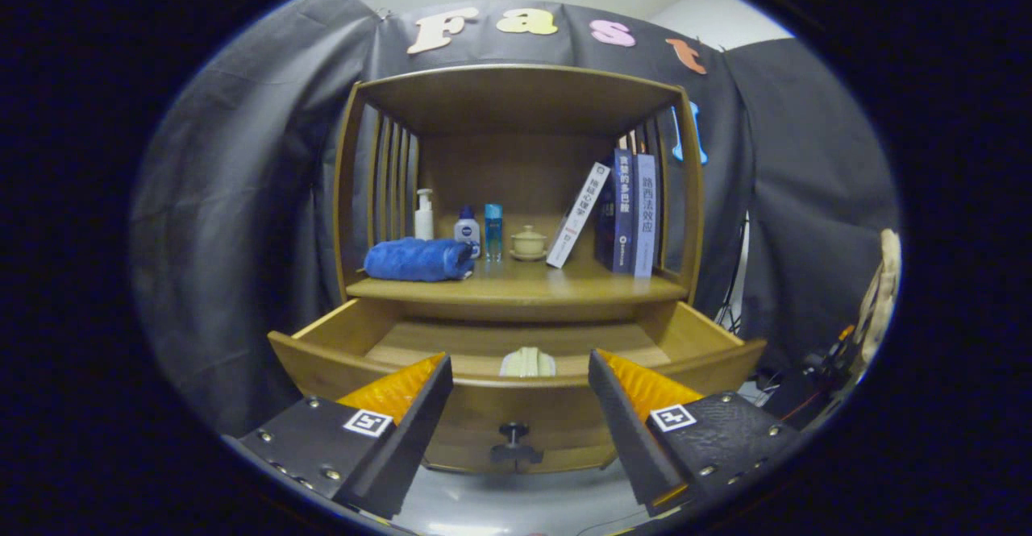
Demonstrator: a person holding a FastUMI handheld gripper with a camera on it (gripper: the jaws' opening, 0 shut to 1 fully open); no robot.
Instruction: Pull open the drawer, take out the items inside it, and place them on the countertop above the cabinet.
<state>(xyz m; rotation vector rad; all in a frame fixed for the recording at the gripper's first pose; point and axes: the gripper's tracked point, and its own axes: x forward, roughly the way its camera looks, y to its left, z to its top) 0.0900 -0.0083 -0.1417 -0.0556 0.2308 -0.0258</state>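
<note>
Fingers (pixel 439 383) of the gripper (pixel 520 395) are held wide apart with nothing between them but open air, their orange-backed tips level with the front edge of the drawer (pixel 322 359), which is already pulled out of the wooden cabinet (pixel 516 93). Inside the drawer, just beyond the fingers at twelve o'clock, a pale cream item (pixel 527 362) is seen lying on the drawer floor (its kind cannot be told, being half hidden by the front panel). A dark knob (pixel 513 434) is fixed on the drawer front, lower down between the fingers. Square black-and-white markers are carried on both finger mounts. On the countertop (pixel 524 284) above the drawer, a rolled blue towel (pixel 419 259) is laid at eleven o'clock; behind it a white pump bottle (pixel 424 215), a small blue-capped bottle (pixel 467 227) and a clear blue bottle (pixel 493 230) are lined up, then a small lidded cup on a saucer (pixel 528 242). At one o'clock a white book (pixel 577 215) is leaned against two dark blue books (pixel 633 213); Chinese titles are printed on the spines, too small to be read with certainty.
</note>
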